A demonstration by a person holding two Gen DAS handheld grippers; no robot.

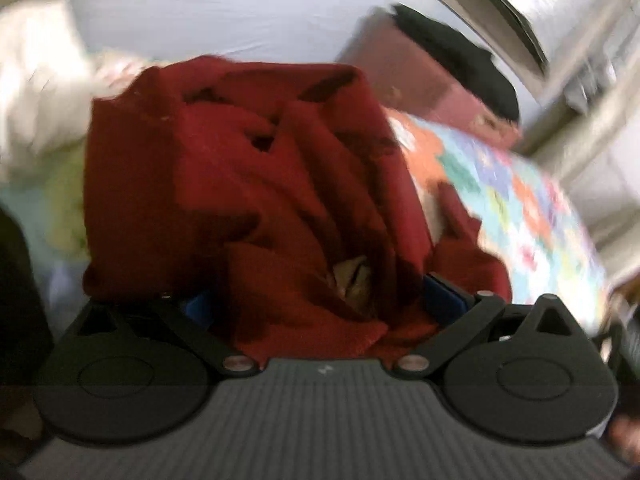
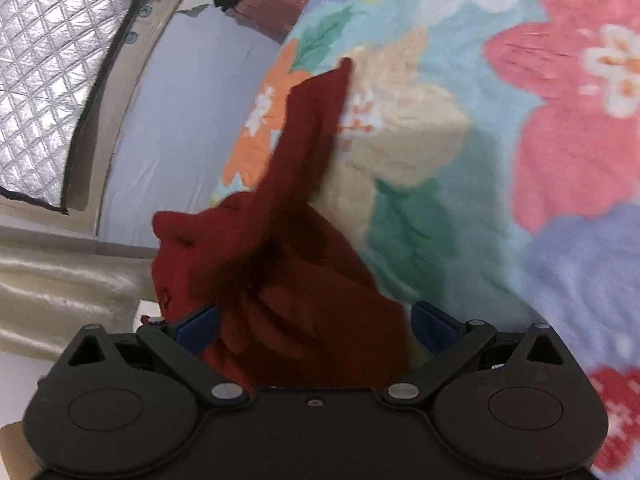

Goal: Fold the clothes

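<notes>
Red top (image 1: 248, 184) soft, floppy, light, bunches up easy; hangs above flowery blanket (image 2: 500, 128) on bed

Left tool (image 1: 316, 300) pinched on thick red bunch; right tool (image 2: 316, 320) pinched on another bunch

Better to hold flat edges or corners, not lumps
</notes>
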